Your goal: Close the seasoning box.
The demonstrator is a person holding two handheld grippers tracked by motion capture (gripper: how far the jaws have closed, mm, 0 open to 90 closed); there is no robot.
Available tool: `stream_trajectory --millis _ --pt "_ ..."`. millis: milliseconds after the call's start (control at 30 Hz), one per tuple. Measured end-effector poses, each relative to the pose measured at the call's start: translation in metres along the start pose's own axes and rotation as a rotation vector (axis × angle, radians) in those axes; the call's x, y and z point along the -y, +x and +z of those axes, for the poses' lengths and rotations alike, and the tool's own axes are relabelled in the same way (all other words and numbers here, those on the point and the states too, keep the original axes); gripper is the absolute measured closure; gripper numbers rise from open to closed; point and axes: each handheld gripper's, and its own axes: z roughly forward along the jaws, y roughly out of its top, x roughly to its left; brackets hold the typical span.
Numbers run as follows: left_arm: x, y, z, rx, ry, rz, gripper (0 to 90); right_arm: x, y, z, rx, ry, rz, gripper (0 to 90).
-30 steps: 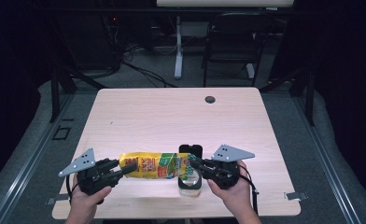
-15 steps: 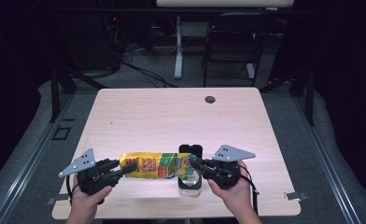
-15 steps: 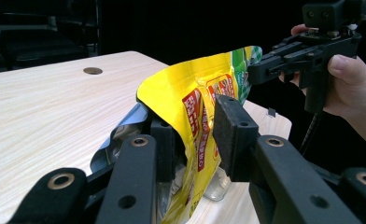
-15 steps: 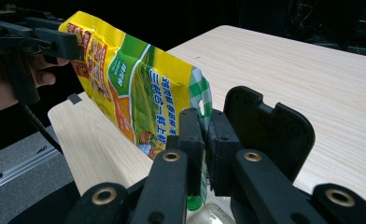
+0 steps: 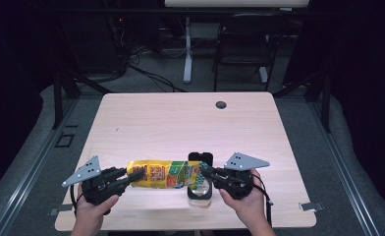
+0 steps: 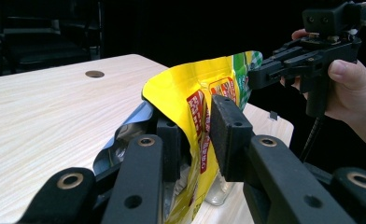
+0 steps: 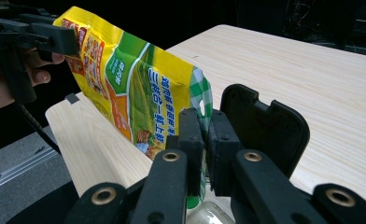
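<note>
The high view looks forward and down on the whole surface from the person's side. Each gripper view sits close behind its own tongs, looking along them level over the surface. All three share the yellow snack pouch, at 6 o'clock in the high view.

Far tabletop lies open — pouch and jar crowd the near edge.

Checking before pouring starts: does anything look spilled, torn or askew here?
Nothing spilled. The yellow pouch hangs between the left gripper and right gripper above a clear container with its black lid open.
</note>
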Motion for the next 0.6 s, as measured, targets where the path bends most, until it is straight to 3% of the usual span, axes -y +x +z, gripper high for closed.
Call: stream_trajectory --millis 600 --pt "-0.0086 -0.0044 0.005 0.013 -0.009 0.014 76.6 0.0025 -0.0053 -0.0026 0.014 0.003 0.015 85.6"
